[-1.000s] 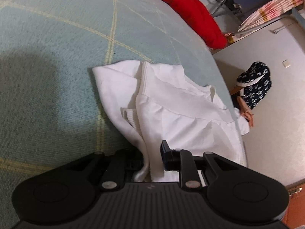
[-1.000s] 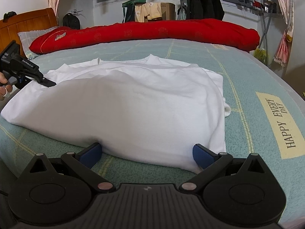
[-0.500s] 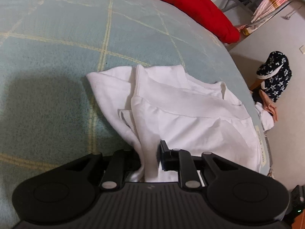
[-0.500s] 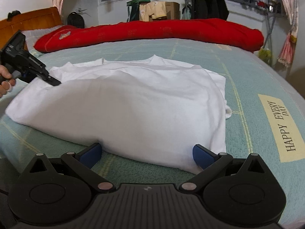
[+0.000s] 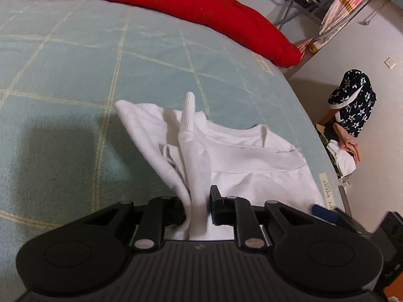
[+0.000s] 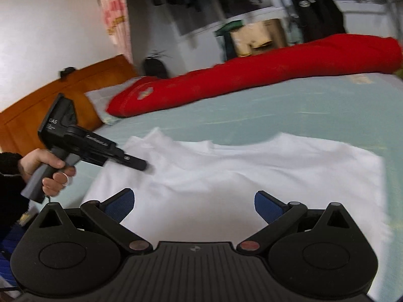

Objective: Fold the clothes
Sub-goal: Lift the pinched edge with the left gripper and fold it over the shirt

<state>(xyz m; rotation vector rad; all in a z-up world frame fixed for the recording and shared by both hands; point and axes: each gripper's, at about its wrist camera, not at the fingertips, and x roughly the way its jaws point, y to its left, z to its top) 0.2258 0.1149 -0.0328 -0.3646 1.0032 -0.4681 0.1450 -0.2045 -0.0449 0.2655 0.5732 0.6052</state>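
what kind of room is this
Most likely a home bedroom. The white shirt lies on a bed with a pale green checked cover, a wooden headboard stands at one end, a long red bolster runs along the far side, and dark clothes hang on a rack behind.

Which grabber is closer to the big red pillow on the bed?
Left. The left gripper, pinching the white shirt, sits on the shirt's side nearer the red pillow; the open right gripper is at the far hem.
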